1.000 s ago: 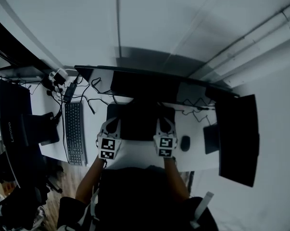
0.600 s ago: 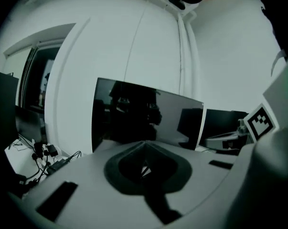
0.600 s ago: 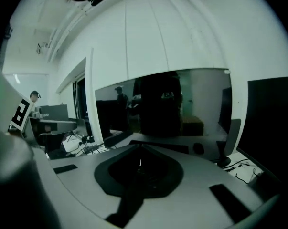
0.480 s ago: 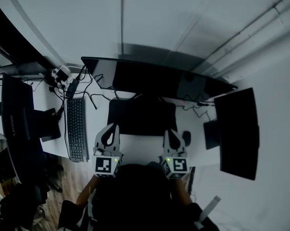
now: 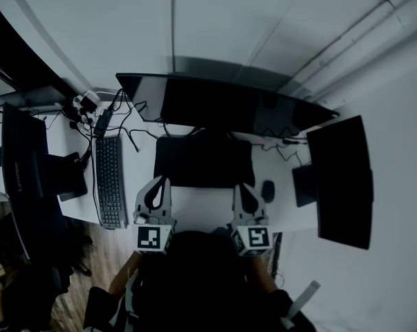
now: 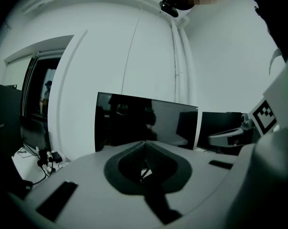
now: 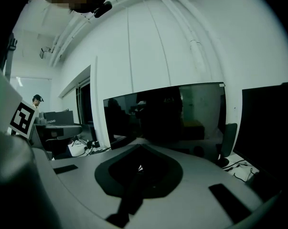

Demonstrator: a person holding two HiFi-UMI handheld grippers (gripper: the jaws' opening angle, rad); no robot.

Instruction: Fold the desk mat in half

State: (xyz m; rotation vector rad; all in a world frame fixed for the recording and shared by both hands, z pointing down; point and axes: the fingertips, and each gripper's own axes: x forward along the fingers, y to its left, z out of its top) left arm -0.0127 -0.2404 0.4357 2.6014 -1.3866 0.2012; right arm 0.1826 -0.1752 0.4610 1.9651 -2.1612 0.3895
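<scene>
White desk [image 5: 201, 213] is carrying the black desk mat [image 5: 203, 161] at frame centre, apparently lying flat. Left gripper [image 5: 160, 185] and right gripper [image 5: 243, 189] are hovering below it, jaws closed, empty. Judgement: pinching both near corners evenly should be keeping the edges aligned.

White desk [image 5: 202, 207]: desk mat [image 5: 203, 161] centre, keyboard [image 5: 109, 182] left, mouse [image 5: 268, 190] right, monitor [image 5: 222, 106] behind.
</scene>
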